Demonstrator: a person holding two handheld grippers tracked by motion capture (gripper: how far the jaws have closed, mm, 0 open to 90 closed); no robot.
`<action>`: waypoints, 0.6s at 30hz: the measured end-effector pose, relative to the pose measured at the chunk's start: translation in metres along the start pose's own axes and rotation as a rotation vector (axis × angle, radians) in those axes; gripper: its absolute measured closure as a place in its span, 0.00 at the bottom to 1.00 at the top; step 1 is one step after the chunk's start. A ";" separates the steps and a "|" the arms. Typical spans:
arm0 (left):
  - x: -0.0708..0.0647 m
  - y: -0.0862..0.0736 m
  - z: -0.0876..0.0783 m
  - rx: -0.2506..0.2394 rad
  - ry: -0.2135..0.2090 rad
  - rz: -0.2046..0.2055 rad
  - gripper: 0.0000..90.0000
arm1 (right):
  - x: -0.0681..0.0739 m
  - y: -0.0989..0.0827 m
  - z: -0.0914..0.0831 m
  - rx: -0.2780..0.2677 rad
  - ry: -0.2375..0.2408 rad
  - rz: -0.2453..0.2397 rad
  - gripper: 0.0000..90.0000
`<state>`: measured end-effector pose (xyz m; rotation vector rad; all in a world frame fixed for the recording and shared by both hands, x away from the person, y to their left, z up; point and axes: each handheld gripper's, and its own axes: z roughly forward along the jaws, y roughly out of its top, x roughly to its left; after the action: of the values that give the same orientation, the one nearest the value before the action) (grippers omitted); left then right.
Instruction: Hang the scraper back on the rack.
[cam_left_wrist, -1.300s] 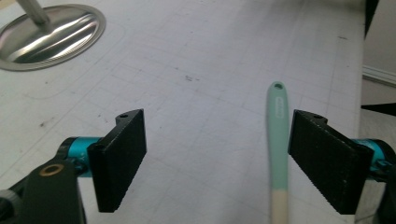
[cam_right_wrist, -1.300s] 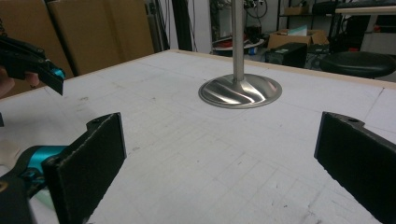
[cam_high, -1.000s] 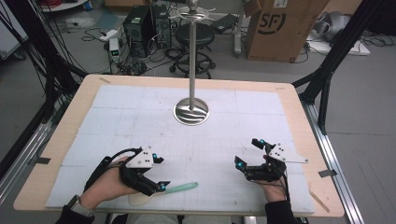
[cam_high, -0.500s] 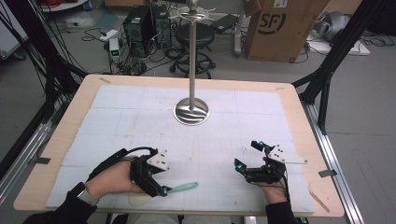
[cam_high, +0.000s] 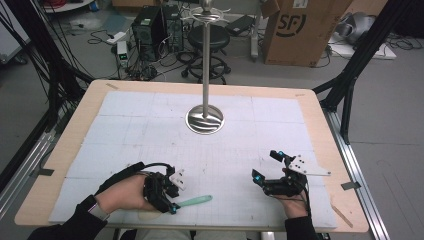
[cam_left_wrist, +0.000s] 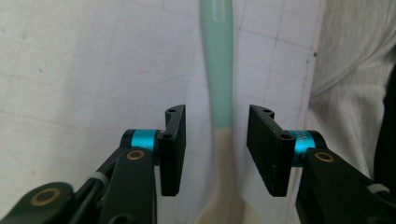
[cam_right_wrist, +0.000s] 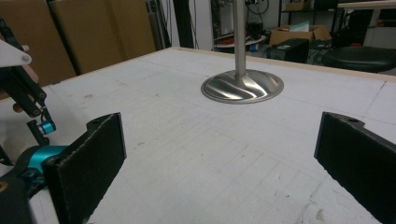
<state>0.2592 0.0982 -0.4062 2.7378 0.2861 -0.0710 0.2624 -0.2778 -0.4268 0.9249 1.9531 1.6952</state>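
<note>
Two grippers: you hold one in each hand at the near edge of the table (cam_high: 310, 107), well apart from each other.
Left gripper (cam_high: 172, 197): you have it low over the white mat (cam_high: 130, 125), aimed along the spoon; its jaws have just been closing, and a gap remains on each side of the handle, so the pads (cam_left_wrist: 267, 144) do not press on it.
Spoon (cam_high: 192, 201): it lies flat on the mat near the front edge, mint-green handle pointing toward the table's middle; in the left gripper view the cream bowl end (cam_left_wrist: 226, 205) sits nearest the camera, between the jaws.
Right gripper (cam_high: 265, 167): you keep it just above the mat, jaws spread wide with nothing between them; in the right gripper view they frame bare mat.
Metal stand (cam_high: 205, 119): its round base rests on the mat past the table's centre, its pole upright, far from both grippers.
</note>
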 end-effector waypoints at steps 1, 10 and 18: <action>0.000 0.000 0.000 0.011 -0.007 0.001 0.69 | 0.000 0.000 0.000 0.001 0.001 0.002 0.01; 0.000 0.000 0.003 0.067 -0.051 -0.007 0.78 | 0.000 -0.001 0.001 0.009 0.014 0.010 0.01; 0.000 -0.001 0.002 0.097 -0.039 -0.004 0.82 | 0.001 -0.001 0.002 0.011 0.016 0.014 0.01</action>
<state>0.2590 0.0983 -0.4088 2.8288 0.2841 -0.1424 0.2626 -0.2761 -0.4284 0.9337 1.9725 1.7058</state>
